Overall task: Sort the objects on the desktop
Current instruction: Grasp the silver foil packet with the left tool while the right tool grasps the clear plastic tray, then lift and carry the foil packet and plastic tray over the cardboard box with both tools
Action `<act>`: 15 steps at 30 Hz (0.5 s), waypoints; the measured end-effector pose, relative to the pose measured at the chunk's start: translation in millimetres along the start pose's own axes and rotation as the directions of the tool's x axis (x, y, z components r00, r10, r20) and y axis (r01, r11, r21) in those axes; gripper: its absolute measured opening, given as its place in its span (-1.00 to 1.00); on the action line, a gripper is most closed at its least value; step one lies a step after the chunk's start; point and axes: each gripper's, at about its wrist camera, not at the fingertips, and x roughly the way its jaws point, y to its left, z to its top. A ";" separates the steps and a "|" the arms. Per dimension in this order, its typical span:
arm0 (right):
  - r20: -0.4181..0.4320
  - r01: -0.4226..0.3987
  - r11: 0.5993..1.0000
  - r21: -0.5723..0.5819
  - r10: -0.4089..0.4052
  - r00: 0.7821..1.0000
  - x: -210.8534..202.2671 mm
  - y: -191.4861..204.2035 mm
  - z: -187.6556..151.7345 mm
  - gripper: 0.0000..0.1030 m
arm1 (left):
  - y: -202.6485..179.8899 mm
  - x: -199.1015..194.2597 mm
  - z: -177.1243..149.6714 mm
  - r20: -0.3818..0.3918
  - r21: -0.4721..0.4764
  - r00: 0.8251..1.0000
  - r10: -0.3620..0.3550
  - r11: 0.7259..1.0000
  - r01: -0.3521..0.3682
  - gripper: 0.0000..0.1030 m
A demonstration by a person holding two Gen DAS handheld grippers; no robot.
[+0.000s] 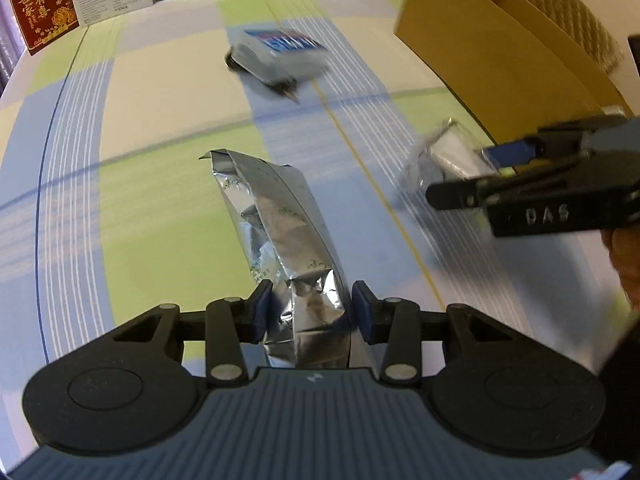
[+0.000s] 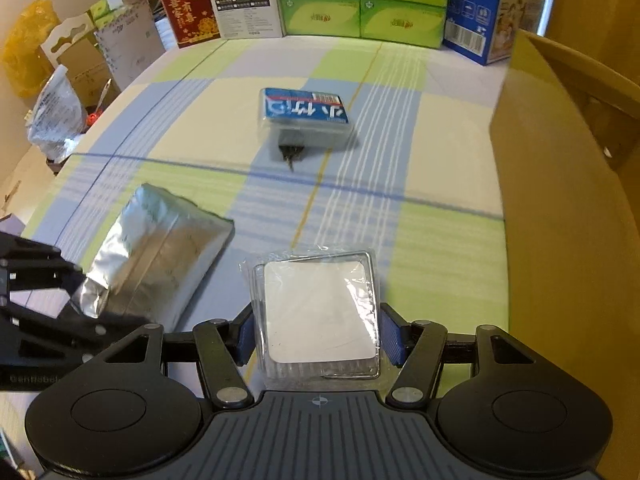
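I am pinching the silver foil pouch (image 1: 280, 240) in my left gripper (image 1: 312, 312) and the clear-wrapped white square packet (image 2: 320, 312) in my right gripper (image 2: 316, 340), both raised over the table's (image 2: 440, 160) near edge, presumably for the cardboard box (image 2: 560, 200) at right.

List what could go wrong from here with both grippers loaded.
The left gripper pinches the crinkled foil pouch only at its end, so it may sag or slip. The right gripper squeezes a slick clear-wrapped square pack that could slide out. The cardboard box wall stands close; a swing might clip it.
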 end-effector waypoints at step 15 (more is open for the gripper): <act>-0.056 0.012 1.000 0.006 -0.012 0.998 10.0 -8.9 -20.4 0.12 | -3.3 15.5 6.0 -0.048 -0.030 0.997 0.066 0.997 -0.068 -0.02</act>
